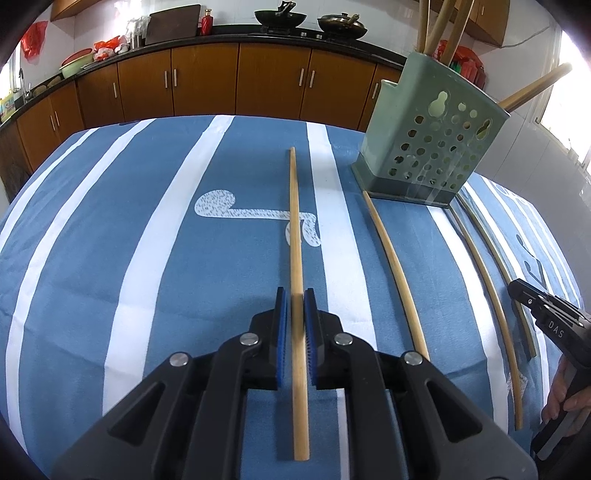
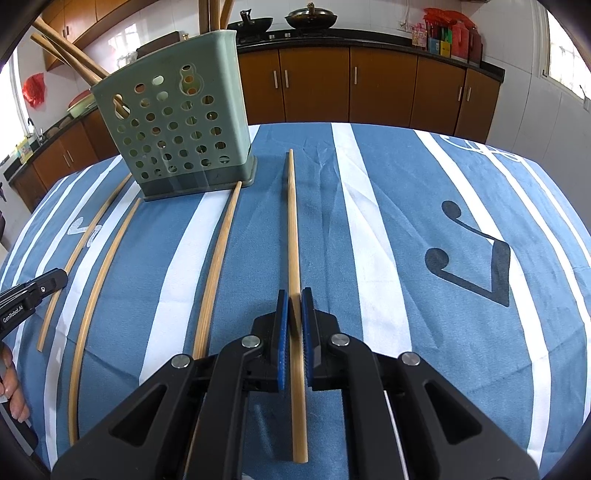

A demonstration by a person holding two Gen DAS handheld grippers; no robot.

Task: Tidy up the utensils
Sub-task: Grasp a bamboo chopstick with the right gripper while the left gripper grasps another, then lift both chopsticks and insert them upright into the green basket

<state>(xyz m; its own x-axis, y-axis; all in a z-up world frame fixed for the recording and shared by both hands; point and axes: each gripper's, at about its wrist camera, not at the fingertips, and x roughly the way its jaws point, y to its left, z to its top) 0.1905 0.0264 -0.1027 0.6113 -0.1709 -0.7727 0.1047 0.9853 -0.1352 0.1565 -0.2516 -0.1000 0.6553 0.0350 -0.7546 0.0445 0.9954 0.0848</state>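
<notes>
Four loose chopsticks are counted on the tablecloth [image 1: 147,258], with one perforated green holder [image 1: 424,147] and two grippers. At least four more chopsticks [image 1: 441,26] stand in the holder, which sits toward the far edge of the table.

All four loose chopsticks lie with the long axis running from near edge to far edge, tapered tips pointing to the far edge. Counted from the left edge:
- The first chopstick [image 1: 295,229] lies between the pads of the left gripper [image 1: 295,299]. Thin gaps are seen on both sides, so the jaws stand slightly apart.
- The second chopstick [image 1: 391,258] ends at the holder's left front corner.
- The third chopstick [image 1: 487,291] ends at its right front corner.
- The fourth chopstick [image 2: 293,240] lies between the pads of the right gripper [image 2: 294,295]. Whether it is clamped cannot be told.

The fourth chopstick is shown clearly only in the right wrist view, where the first appears short at the left margin.
</notes>
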